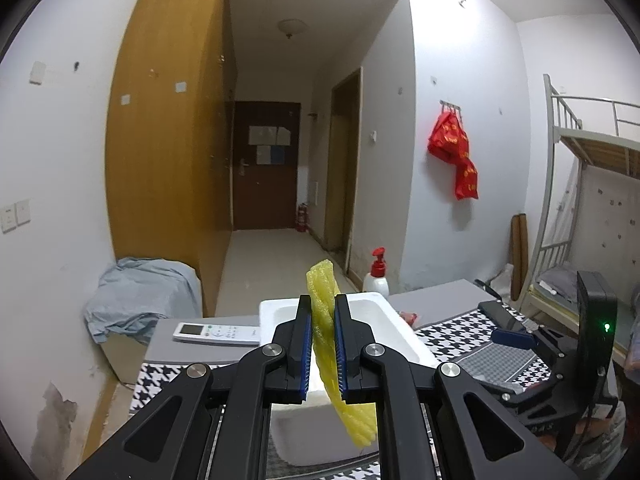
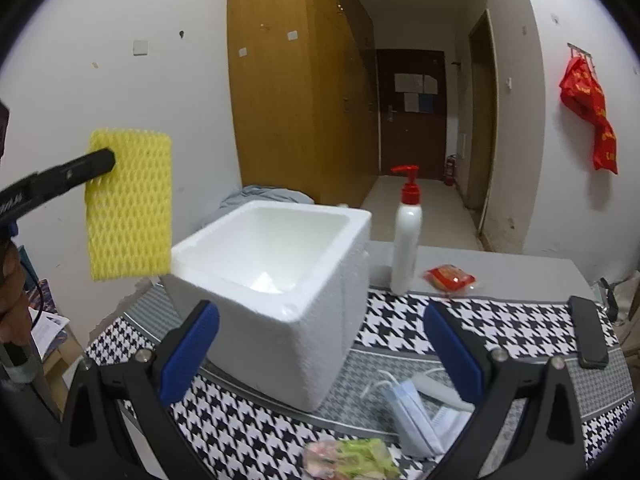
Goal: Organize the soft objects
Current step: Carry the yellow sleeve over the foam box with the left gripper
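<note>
Two tools in view. Left tool [image 1: 323, 340] clamped on yellow foam net [image 2: 130, 208]: flat rectangle, honeycomb mesh, soft, hanging in air left of and above white foam box [image 2: 280, 288]. Box: square, thick grainy walls, open top, on houndstooth cloth [image 2: 500, 328] over counter. Right tool [image 2: 320, 352] apart, blue pads, nothing between; blue pleated mask [image 2: 412, 416] just below it, near box. White pump bottle [image 2: 406, 236] upright beside box.
</note>
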Demonstrator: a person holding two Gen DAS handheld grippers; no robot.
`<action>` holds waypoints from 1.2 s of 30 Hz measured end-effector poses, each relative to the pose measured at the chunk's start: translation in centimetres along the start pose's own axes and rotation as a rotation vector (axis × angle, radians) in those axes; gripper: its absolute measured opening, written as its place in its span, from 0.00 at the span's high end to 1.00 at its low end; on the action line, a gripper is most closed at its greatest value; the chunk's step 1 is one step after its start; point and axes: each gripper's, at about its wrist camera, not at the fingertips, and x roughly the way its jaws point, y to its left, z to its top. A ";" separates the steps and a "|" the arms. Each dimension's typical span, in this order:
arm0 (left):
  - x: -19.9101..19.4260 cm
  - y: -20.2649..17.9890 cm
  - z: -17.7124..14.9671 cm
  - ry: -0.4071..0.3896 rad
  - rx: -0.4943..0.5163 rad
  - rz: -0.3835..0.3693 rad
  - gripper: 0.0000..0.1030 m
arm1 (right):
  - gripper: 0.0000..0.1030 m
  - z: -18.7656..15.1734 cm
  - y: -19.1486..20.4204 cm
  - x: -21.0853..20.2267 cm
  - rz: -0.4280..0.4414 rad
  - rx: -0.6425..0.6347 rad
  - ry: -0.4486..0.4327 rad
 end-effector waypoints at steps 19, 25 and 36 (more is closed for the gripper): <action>8.9 -1.2 0.9 0.175 0.012 0.005 0.89 | 0.00 -3.3 -3.7 -0.7 -0.040 0.074 0.038; 10.4 -1.2 0.6 0.218 0.015 -0.003 0.89 | 0.00 -3.9 -4.3 -0.8 -0.052 0.086 0.043; 12.9 -1.3 -0.1 0.266 0.032 0.030 0.60 | 0.00 -4.6 -5.6 -0.8 -0.077 0.111 0.060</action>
